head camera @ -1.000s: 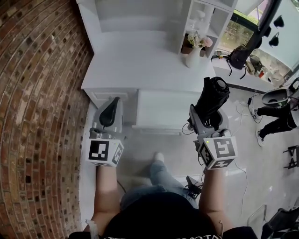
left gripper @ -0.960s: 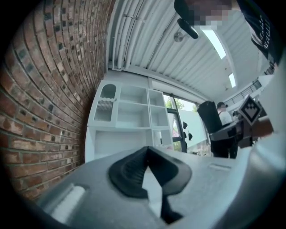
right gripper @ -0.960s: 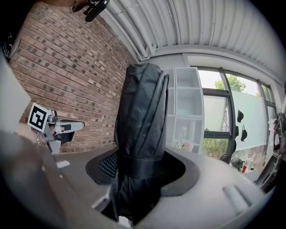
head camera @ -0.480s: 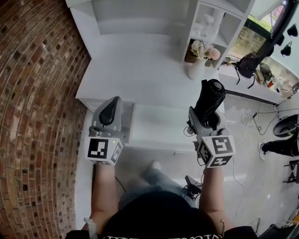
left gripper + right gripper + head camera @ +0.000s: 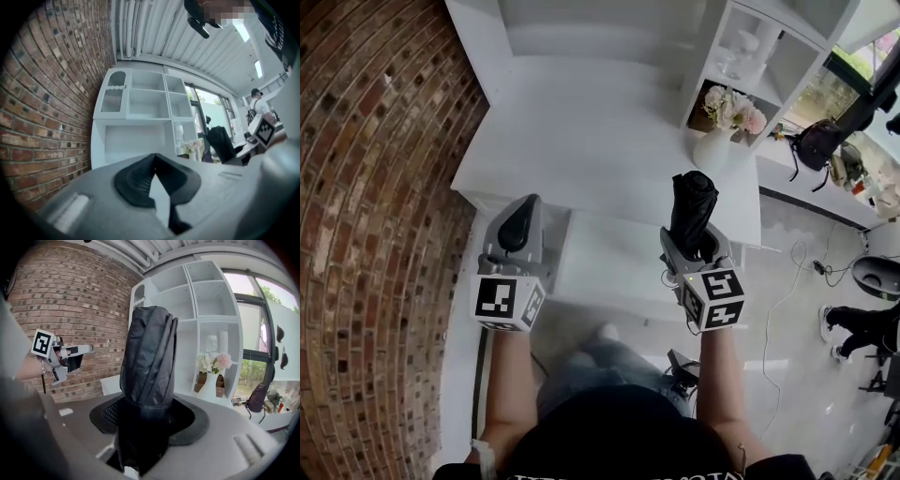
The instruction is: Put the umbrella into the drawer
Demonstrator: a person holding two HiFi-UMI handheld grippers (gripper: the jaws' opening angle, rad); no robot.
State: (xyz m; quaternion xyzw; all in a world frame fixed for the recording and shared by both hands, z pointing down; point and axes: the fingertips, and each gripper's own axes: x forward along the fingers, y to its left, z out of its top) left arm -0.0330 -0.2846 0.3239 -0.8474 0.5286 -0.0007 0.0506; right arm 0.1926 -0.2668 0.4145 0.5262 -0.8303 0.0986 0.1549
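Umbrella [image 5: 692,214], folded and black, is standing upright in my right gripper [image 5: 694,246] beside the white desk [image 5: 581,141] in the head view. Left gripper view: my left gripper [image 5: 153,159] is sitting with jaws together. Right gripper view: jaws are clamping the umbrella.

Held forward side by side, left gripper [image 5: 527,208] seemingly closed, right gripper [image 5: 694,248] clamping the umbrella [image 5: 694,200].

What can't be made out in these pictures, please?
- Umbrella, lower end: right gripper view, sunk between the right tongs; head view, behind the cube.
- Drawer: head view, open or shut unclear from this steep angle.
- Shelf items: head view, too small.
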